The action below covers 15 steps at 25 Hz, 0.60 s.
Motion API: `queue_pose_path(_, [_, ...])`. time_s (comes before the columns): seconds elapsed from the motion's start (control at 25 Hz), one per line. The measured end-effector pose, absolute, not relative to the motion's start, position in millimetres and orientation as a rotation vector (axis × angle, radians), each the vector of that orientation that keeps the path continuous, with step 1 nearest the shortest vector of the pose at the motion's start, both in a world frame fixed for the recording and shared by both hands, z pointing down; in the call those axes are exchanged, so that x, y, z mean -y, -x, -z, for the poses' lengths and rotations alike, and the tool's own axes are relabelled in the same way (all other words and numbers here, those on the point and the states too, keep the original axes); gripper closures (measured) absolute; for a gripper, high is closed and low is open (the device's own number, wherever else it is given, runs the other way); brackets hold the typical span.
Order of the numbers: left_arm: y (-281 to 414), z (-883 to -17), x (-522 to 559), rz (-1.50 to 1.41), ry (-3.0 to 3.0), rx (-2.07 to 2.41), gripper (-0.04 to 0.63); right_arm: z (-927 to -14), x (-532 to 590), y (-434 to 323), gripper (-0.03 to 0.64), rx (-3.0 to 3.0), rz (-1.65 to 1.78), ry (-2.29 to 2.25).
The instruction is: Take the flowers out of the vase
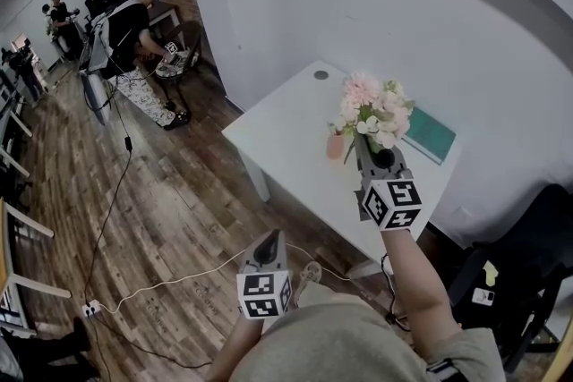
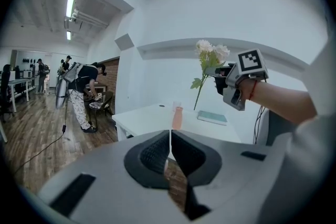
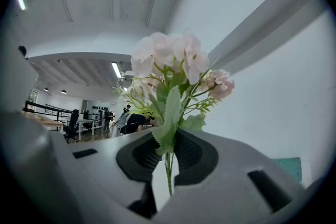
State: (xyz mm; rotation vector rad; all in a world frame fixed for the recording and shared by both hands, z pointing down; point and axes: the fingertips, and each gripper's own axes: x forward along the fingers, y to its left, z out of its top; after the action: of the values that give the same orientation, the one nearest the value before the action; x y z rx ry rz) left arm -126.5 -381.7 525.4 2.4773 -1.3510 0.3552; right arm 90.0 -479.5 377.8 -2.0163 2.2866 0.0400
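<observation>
A bunch of pale pink and white flowers (image 1: 372, 112) with green leaves is held up in the air, and my right gripper (image 1: 369, 149) is shut on its stems. In the right gripper view the stems (image 3: 168, 165) run between the pads and the blooms (image 3: 170, 60) fill the middle. The left gripper view shows the flowers (image 2: 210, 52) lifted above the table, with the stem's lower end hanging free beside the small pink vase (image 2: 177, 118). That vase (image 1: 335, 145) stands upright on the white table (image 1: 286, 130). My left gripper (image 1: 267, 239) hangs low over the floor, shut and holding nothing.
A teal book (image 1: 430, 134) lies on the table by the wall. A black chair (image 1: 528, 264) stands at the right. A white cable (image 1: 179, 277) runs across the wooden floor. People (image 1: 134, 40) and a chair are at the far left.
</observation>
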Motion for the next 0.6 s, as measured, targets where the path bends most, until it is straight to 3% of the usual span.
queue_pose_path(0.6, [132.2, -532.3, 304.0, -0.329, -2.467, 1.374, 0.583, -396.7, 378.1, -66.2, 0.578, -2.326, -0.023, 1.979])
